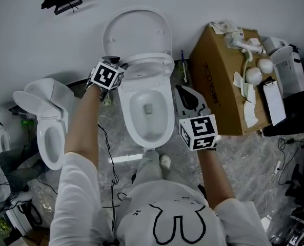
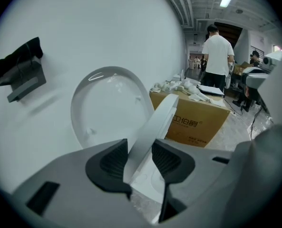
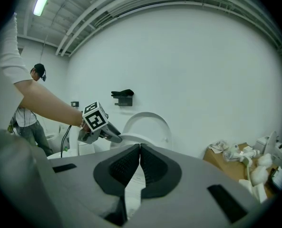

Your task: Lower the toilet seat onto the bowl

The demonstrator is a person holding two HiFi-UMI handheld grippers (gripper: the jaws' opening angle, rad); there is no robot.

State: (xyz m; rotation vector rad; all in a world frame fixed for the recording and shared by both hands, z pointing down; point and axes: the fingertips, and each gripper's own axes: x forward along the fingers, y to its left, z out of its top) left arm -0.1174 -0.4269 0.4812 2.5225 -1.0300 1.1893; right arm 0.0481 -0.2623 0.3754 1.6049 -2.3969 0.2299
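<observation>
1. The toilet seat (image 1: 146,67) is tilted, partway between the raised lid (image 1: 136,31) on the far side and the bowl (image 1: 150,118) below it, and it is not yet resting on the rim.
2. The left gripper (image 1: 122,72) is at the seat's left edge. In the left gripper view its jaws are narrowly apart and hold the seat's rim. The white band of the seat rises at a slant between the two dark pads (image 2: 113,160) and fills the gap.
3. The lid leans upright against the white wall (image 1: 28,40).
4. The right gripper (image 1: 185,94) is just right of the bowl and apart from it. Its jaws are closed together with nothing gripped.
5. A cardboard box (image 1: 218,81) stands on the floor to the right of the toilet.
6. A second toilet (image 1: 49,135) stands to the left, with its own lid raised.
</observation>
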